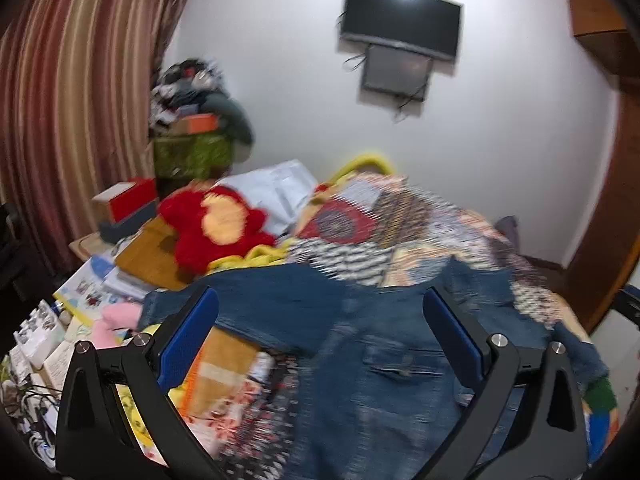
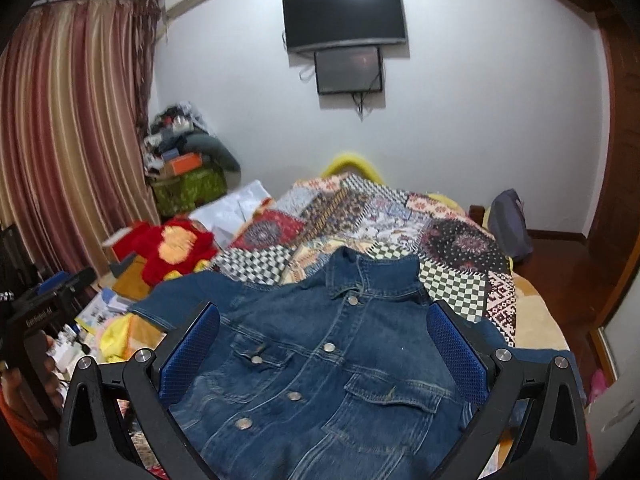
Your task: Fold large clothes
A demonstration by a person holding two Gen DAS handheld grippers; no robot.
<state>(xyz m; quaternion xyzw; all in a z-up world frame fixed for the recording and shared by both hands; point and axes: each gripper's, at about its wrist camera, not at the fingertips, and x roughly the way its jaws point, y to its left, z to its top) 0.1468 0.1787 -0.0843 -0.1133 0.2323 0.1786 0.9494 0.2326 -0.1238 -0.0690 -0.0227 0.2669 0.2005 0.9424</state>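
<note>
A wide bed covered with a multicoloured patchwork quilt point(image 2: 400, 216) fills the middle of the room, its far end reaching toward a white wall. On the near part of that quilt lies the dark blue denim jacket point(image 2: 320, 360), spread flat with its front up, collar toward the wall, metal buttons in a row down the middle and a flap pocket on each side of the chest; one short sleeve reaches out to the left. In the blurred left wrist view the same jacket point(image 1: 360, 340) sits below and between the fingers. A striped red and beige curtain point(image 2: 68, 120) hangs along the left side, and a black flat television point(image 2: 344, 16) is fixed on the wall above a smaller dark screen. A red and yellow plush toy point(image 2: 172, 248) rests beside the bed's left edge among books and boxes. The right claw point(image 2: 323, 354) hovers over the jacket with its blue-padded fingers spread wide, gripping nothing. The left claw point(image 1: 320, 338) is likewise spread wide above the denim, empty.
</note>
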